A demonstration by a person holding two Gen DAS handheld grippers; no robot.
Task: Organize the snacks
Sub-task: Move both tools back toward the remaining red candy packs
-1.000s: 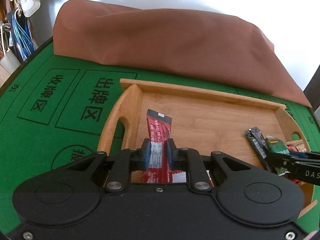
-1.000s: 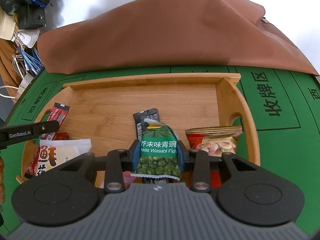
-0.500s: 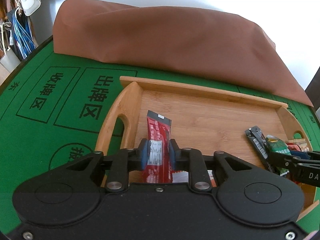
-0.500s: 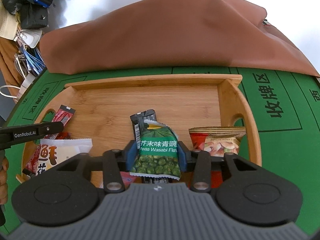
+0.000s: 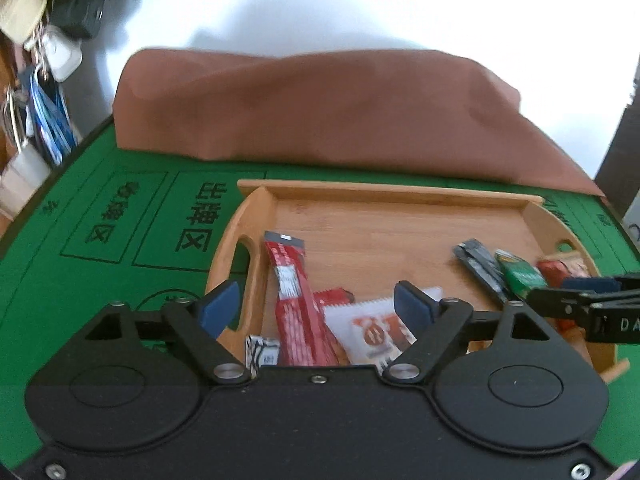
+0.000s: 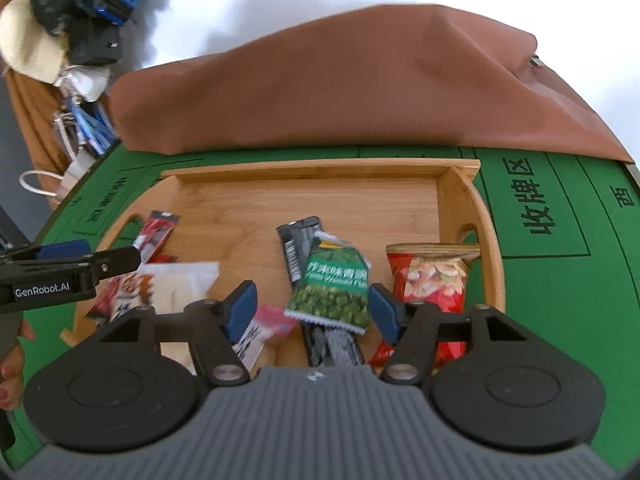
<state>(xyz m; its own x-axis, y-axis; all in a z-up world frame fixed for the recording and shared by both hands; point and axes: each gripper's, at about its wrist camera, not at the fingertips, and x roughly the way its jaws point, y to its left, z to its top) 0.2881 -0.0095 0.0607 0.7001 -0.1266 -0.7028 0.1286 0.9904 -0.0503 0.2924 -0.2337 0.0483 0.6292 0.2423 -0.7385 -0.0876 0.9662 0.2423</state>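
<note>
A bamboo tray (image 5: pixel 384 192) (image 6: pixel 320 168) sits on the green mat and holds several snacks. My left gripper (image 5: pixel 316 308) is open; the long red snack bar (image 5: pixel 294 292) lies free in the tray between its fingers, next to a white packet (image 5: pixel 372 332). My right gripper (image 6: pixel 312 308) is open; the green wasabi pea packet (image 6: pixel 332 288) lies free between its fingers on a black bar (image 6: pixel 298 240). A red nut packet (image 6: pixel 432 276) lies to its right. The right gripper also shows at the right edge of the left wrist view (image 5: pixel 592 300).
A brown cloth (image 5: pixel 320 116) (image 6: pixel 360 84) covers a mound behind the tray. Green mat (image 5: pixel 80 208) with printed boxes surrounds the tray. Bags and clutter (image 6: pixel 68 48) hang at the far left. A small pink-and-white packet (image 6: pixel 264 328) lies near the tray's front.
Both grippers have opened and let go: the left released the red snack bar, the right released the green pea packet. Both have pulled back and up a little.
</note>
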